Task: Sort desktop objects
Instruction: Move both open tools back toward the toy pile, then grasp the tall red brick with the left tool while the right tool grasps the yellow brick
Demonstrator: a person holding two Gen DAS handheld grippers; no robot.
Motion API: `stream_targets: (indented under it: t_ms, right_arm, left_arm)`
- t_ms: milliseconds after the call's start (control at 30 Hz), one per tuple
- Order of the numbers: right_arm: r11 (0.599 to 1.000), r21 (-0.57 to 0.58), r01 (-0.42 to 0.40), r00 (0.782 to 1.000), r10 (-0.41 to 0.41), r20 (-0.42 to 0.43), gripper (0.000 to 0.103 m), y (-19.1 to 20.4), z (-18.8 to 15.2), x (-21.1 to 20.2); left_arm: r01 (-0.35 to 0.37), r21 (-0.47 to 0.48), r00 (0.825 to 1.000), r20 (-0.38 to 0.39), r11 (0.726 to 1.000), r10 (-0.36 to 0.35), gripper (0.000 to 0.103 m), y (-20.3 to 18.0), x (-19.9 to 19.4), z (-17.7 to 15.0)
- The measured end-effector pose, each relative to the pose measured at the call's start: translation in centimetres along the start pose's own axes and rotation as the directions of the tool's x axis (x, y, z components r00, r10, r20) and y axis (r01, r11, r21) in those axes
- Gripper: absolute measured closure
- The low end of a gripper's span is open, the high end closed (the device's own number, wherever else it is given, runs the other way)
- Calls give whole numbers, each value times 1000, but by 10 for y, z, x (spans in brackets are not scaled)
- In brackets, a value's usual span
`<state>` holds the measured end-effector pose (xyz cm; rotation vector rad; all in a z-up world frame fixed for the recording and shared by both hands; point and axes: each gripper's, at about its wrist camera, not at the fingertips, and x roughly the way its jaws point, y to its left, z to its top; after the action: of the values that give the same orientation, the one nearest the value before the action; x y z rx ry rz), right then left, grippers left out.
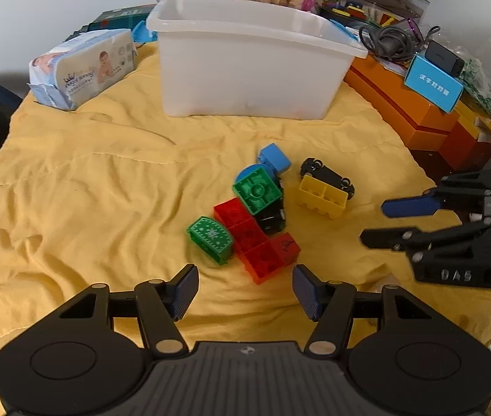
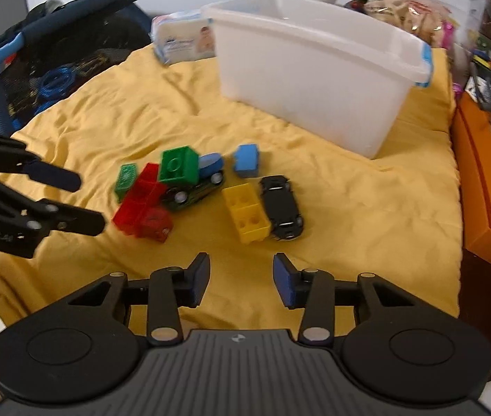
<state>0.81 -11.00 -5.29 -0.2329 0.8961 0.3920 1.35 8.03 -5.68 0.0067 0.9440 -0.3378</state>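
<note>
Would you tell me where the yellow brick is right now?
The yellow brick lies on the yellow cloth, touching the black toy car, right of the red and green pile in both wrist views.

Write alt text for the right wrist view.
The right tongs, open and empty, hover over a yellow cloth above a yellow block beside a black toy car. Left of them lies a pile of red, green and blue blocks; behind stands a white plastic bin, and the left tongs enter at left.

- Red, green and blue blocks (image 1: 257, 239) are lying heaped with a toy truck (image 2: 193, 190) on the yellow cloth.
- A yellow block (image 2: 247, 213) is touching a black car (image 2: 281, 208).
- A white bin (image 1: 245, 66) is standing upright behind them.
</note>
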Motion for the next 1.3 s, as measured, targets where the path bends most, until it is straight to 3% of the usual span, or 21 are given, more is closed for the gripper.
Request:
stream_targets:
  t_ms: [133, 200, 333, 500, 800, 933, 1000, 1033, 1167, 1300]
  right_arm:
    - [1000, -4, 3, 1000, -3, -1, 59, 3, 0, 0]
    - [1000, 7, 5, 1000, -5, -3, 59, 2, 0, 1]
    - [1000, 21, 3, 1000, -3, -11, 59, 1, -2, 2]
    - [999, 35, 8, 1000, -8, -8, 59, -1, -3, 3]
    - [998, -57, 24, 996, -19, 90, 59, 2, 16, 17]
    - [993, -108, 40, 998, -35, 44, 59, 5, 25, 43]
    - [993, -116, 25, 1000, -22, 22, 75, 5, 25, 49]
    - [991, -129, 16, 1000, -14, 13, 76, 7, 24, 49]
    - [989, -151, 7, 1000, -7, -1, 76, 14, 16, 40]
    - [993, -118, 5, 999, -8, -32, 76, 9, 6, 25]
  left_arm:
    - [52, -20, 998, -23, 998, -52, 43, -2, 14, 5]
    - [63, -14, 996, -56, 998, -64, 54, -5, 28, 8]
    - [43, -7, 996, -80, 999, -43, 58, -7, 46, 13]
    - [-17, 30, 999, -45, 999, 18, 74, 3, 37, 15]
    - [-13, 25, 999, -43, 1000, 14, 74, 25, 21, 3]
    - [-2, 8, 999, -40, 1000, 2, 73, 26, 26, 4]
    - [-9, 15, 999, -36, 1000, 10, 73, 24, 29, 6]
    - [-12, 19, 999, -37, 1000, 13, 73, 23, 31, 7]
    - [-21, 17, 998, -50, 1000, 22, 73, 22, 36, 8]
    - [20, 16, 996, -85, 1000, -18, 74, 20, 21, -1]
